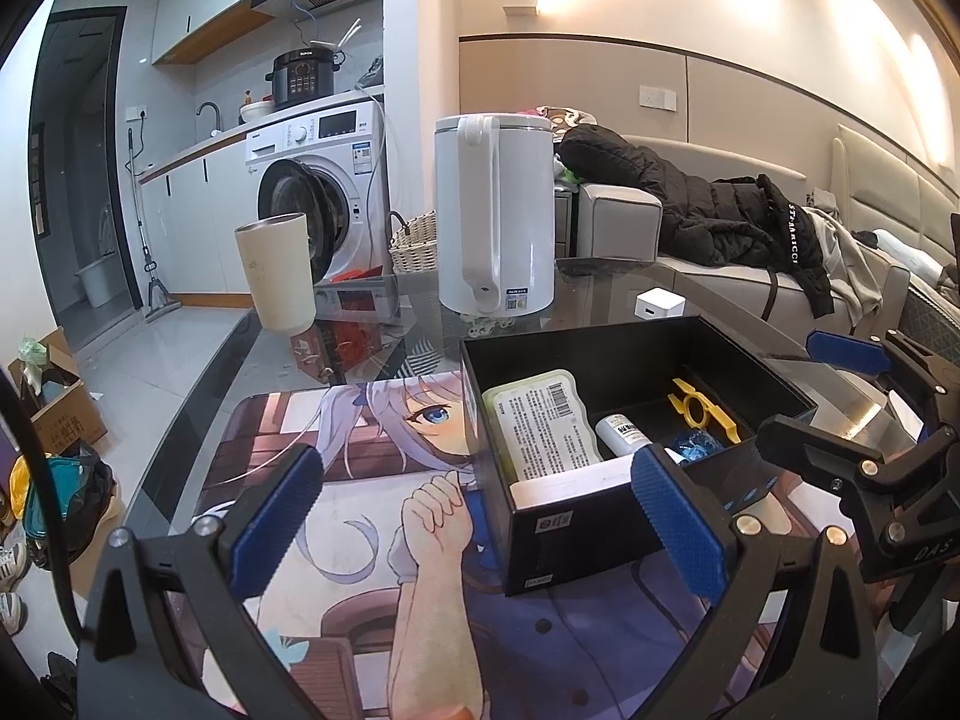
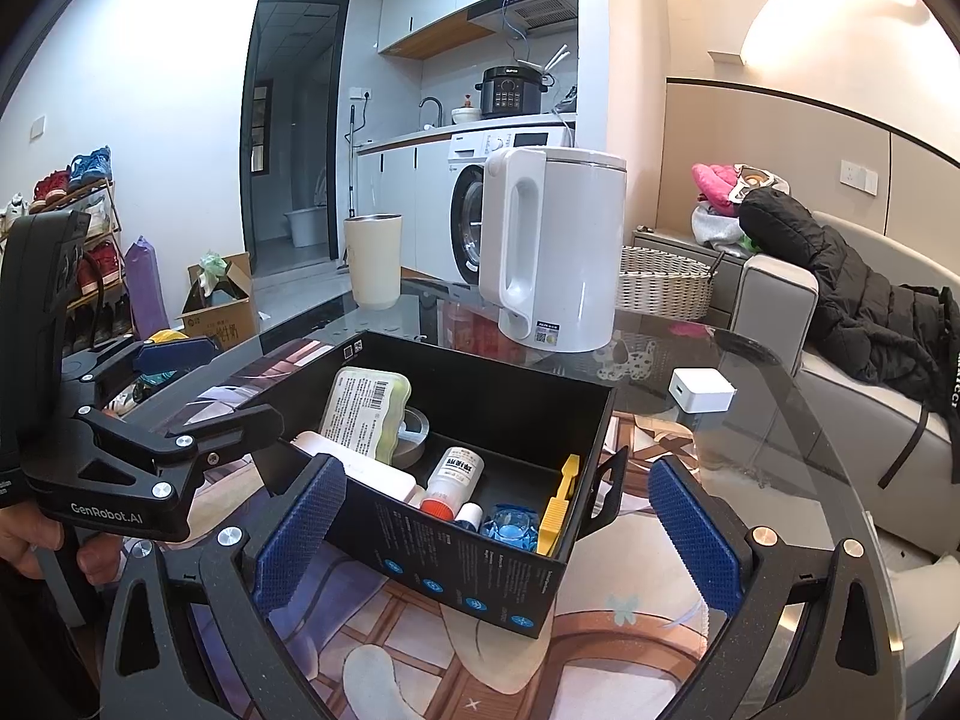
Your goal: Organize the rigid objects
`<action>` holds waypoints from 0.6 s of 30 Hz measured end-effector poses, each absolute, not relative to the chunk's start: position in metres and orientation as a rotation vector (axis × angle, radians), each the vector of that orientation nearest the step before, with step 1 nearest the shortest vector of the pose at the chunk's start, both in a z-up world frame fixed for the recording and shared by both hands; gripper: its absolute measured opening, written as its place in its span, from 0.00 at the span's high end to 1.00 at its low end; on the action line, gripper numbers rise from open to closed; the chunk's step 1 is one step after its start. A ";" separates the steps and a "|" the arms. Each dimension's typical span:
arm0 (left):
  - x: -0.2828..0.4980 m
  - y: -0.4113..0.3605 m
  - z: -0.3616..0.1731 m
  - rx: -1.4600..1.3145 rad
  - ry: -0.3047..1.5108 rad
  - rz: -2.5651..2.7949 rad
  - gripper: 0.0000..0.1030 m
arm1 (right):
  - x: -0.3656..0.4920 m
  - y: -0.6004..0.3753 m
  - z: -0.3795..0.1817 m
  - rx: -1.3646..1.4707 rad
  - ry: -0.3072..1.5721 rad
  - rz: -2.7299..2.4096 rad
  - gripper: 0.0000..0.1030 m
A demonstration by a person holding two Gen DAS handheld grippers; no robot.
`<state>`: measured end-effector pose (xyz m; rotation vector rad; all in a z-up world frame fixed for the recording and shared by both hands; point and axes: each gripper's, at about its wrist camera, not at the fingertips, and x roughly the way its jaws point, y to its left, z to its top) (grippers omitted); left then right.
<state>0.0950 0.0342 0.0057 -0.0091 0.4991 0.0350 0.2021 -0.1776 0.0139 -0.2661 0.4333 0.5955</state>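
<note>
A black open box (image 1: pixel 576 531) (image 2: pixel 480 576) sits on the anime desk mat (image 1: pixel 336 540). Inside lie a green-edged labelled pack (image 1: pixel 543 426) (image 2: pixel 363 411), a white pill bottle (image 1: pixel 621 435) (image 2: pixel 453 477), a yellow plastic tool (image 1: pixel 699 411) (image 2: pixel 558 507), a blue wrapped item (image 2: pixel 510 525), a tape roll (image 2: pixel 414 432) and a white flat case (image 2: pixel 354 468). My left gripper (image 1: pixel 474 531) is open, its jaws either side of the box's near left corner. My right gripper (image 2: pixel 495 531) is open, straddling the box's near corner. Both are empty.
A white electric kettle (image 1: pixel 495 222) (image 2: pixel 555 252) and a cream tumbler (image 1: pixel 276 273) (image 2: pixel 373 261) stand on the glass table behind the box. A white charger cube (image 1: pixel 659 304) (image 2: pixel 701 390) lies right of the box. A sofa with a black jacket (image 1: pixel 708 204) is to the right.
</note>
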 end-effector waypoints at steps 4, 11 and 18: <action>0.095 0.033 0.005 -0.007 0.499 0.034 0.00 | 0.201 -0.177 0.014 -0.267 0.436 0.596 0.00; 0.094 0.035 0.006 -0.005 0.497 0.034 0.00 | 0.201 -0.177 0.013 -0.269 0.434 0.596 0.00; 0.094 0.034 0.007 0.008 0.496 0.033 0.00 | 0.201 -0.177 0.013 -0.270 0.437 0.596 0.01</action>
